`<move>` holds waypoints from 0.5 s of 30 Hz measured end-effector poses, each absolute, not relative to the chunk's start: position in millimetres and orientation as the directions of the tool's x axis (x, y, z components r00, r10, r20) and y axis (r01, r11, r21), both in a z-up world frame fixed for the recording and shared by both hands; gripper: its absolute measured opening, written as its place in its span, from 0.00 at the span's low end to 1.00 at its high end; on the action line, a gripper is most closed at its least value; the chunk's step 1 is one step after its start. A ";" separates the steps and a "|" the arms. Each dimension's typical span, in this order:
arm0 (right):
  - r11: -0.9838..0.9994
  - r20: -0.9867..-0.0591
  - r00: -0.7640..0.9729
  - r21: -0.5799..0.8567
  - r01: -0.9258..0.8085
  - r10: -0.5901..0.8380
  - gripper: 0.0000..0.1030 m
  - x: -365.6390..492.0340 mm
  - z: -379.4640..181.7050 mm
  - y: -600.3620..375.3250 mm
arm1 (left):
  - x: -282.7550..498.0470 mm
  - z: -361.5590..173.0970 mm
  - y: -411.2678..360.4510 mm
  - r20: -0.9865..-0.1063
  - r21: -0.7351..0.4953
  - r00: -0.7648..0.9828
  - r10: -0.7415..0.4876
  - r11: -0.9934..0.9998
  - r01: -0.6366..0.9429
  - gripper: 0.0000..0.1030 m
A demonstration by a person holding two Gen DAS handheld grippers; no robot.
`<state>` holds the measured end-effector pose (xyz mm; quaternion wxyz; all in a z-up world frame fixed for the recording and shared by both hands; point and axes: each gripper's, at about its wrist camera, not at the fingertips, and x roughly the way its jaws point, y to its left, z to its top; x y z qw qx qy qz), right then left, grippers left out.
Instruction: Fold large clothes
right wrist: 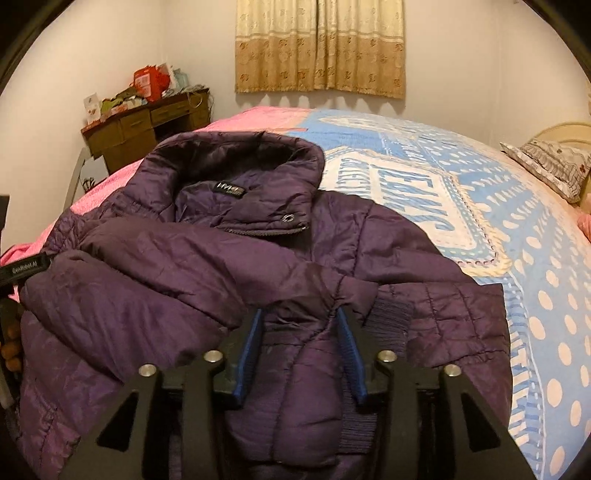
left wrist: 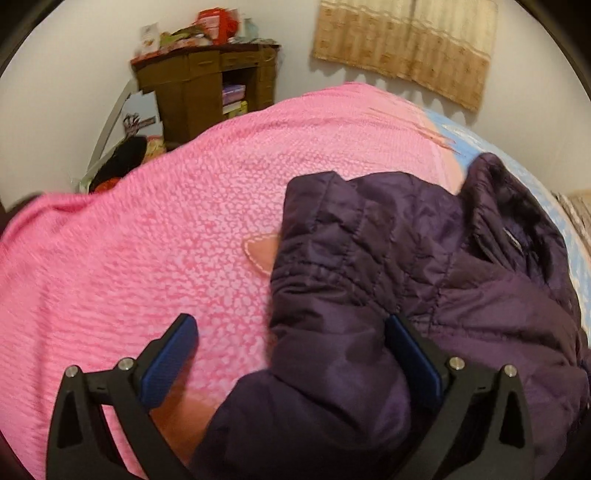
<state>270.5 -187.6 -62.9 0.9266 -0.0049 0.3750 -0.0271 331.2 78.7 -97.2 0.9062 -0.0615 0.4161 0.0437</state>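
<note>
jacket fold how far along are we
Early. Done: the jacket lies on the bed, collar up, a sleeve folded across the front. In hand: right tongs straddle the front fabric; left tongs open over the other sleeve. Left: folding the body.

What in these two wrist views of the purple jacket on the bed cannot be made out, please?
- Jacket hem: cut off by the bottom edge, right wrist view, behind the right claw.
- Collar label text: too small.
- Far sleeve: left wrist view, folded under; left claw covers its lower part.
- Desk clutter: blurred.
</note>
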 end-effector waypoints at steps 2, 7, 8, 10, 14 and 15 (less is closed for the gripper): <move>0.998 -0.708 0.703 -0.040 0.050 -0.063 0.50 256.3 -52.0 -186.5 | 306.5 -77.7 86.7 -0.726 -0.085 0.687 -0.013 0.994 -0.072 1.00; 0.998 -0.591 0.807 0.051 0.021 0.013 0.61 149.2 -0.3 -202.3 | 221.2 -43.8 136.6 -0.608 -0.145 0.779 -0.153 0.986 0.081 1.00; 0.998 -0.570 0.822 0.050 0.029 0.005 0.66 126.1 8.5 -206.0 | 205.8 -41.0 144.3 -0.597 -0.142 0.785 -0.163 0.985 0.097 1.00; 0.997 -0.537 0.843 0.060 0.039 0.000 0.70 76.8 22.3 -215.8 | 170.5 -38.6 163.3 -0.586 -0.133 0.789 -0.188 0.982 0.135 1.00; 0.992 -0.557 0.830 0.112 0.063 0.010 0.70 -0.2 23.8 -228.6 | 117.7 -48.8 187.1 -0.615 -0.149 0.755 -0.227 0.974 0.171 1.00; 0.990 -0.569 0.822 0.124 0.068 0.015 0.70 -11.1 20.3 -228.3 | 111.4 -52.7 191.6 -0.617 -0.170 0.749 -0.243 0.970 0.174 1.00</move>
